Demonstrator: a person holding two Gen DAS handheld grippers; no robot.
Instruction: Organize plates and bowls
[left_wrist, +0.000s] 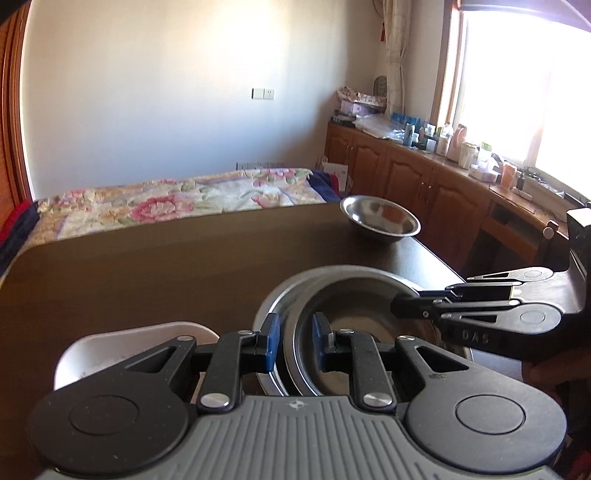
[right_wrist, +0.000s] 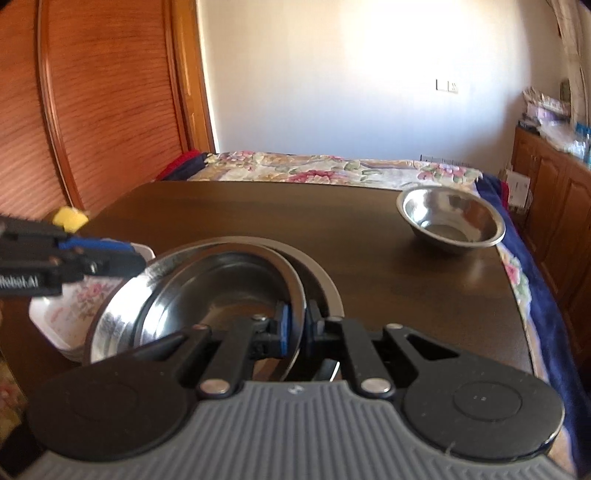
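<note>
Two steel bowls sit nested near the front of the dark table (left_wrist: 147, 277). The inner steel bowl (right_wrist: 221, 291) is tilted inside the outer steel bowl (right_wrist: 114, 321), over a grey plate (right_wrist: 330, 284). My right gripper (right_wrist: 298, 326) is shut on the inner bowl's near rim. It enters the left wrist view as the right gripper (left_wrist: 397, 304), coming in from the right. My left gripper (left_wrist: 295, 343) is open, and the rims of both bowls pass between its blue pads. A third steel bowl (left_wrist: 380, 219) stands alone at the table's far right corner.
A white floral dish (right_wrist: 62, 314) sits just left of the nested bowls, under the left gripper (right_wrist: 138, 260). Beside the table's left edge is a yellow object (right_wrist: 70, 218). Behind the table is a floral bedspread (left_wrist: 166, 203), and wooden cabinets (left_wrist: 424, 177) line the right wall.
</note>
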